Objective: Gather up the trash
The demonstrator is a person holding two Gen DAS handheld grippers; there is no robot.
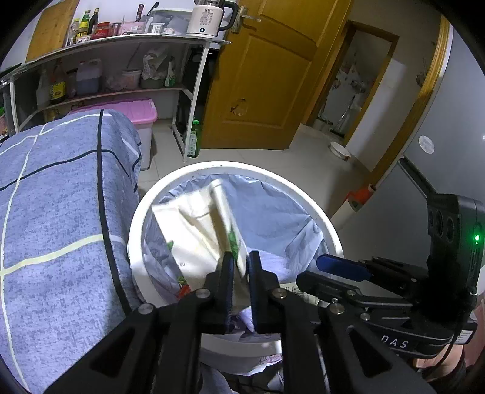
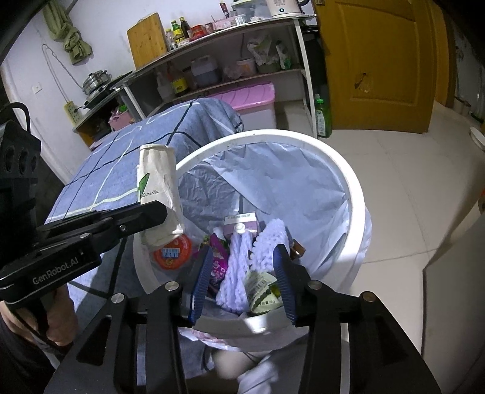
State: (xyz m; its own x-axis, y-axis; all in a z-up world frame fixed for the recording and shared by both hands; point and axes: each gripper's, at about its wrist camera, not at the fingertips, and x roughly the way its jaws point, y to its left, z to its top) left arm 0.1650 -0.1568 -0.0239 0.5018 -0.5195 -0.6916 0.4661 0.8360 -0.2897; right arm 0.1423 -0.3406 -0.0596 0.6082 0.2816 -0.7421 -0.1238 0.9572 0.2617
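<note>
Your left gripper (image 1: pixel 241 266) is clamped on a cream paper bag (image 1: pixel 194 230), jaws narrow with the paper pinched between them. Left view: the bag hangs over the bin (image 1: pixel 327 224), covering much of the opening, so only the pale liner (image 1: pixel 272 209) and a scrap of red and green below the bag show. What lies in the bin is hidden from this side.

The right view fills that in. From there the bag (image 2: pixel 157 194) stands upright at the bin's near-left rim (image 2: pixel 348 194), green leaf print and lettering facing you, with the left gripper (image 2: pixel 151 216) gripping it low on the side. Under the bag sits a round orange lid (image 2: pixel 172 252). Inside the bin: a small purple carton (image 2: pixel 239 225), white foam netting (image 2: pixel 239 272), a magenta wrapper (image 2: pixel 219 260), a green-labelled packet (image 2: pixel 262 289).

Your right gripper (image 2: pixel 242 274) is wide, nothing between the blue pads (image 2: pixel 201 272), hovering over the bin's near edge above the netting. The left view shows it (image 1: pixel 342 268) only from the side; the spread is hard to judge there.

Whether the bag's bottom touches the lid or the rim, you cannot tell from either view.

A blue checked cloth (image 1: pixel 60 212) lies just beside the bin on the left. Behind: a shelf (image 1: pixel 121 42) with bottles and a white kettle (image 1: pixel 209 18), a pink box (image 2: pixel 257 97), a yellow door (image 1: pixel 263 75).
</note>
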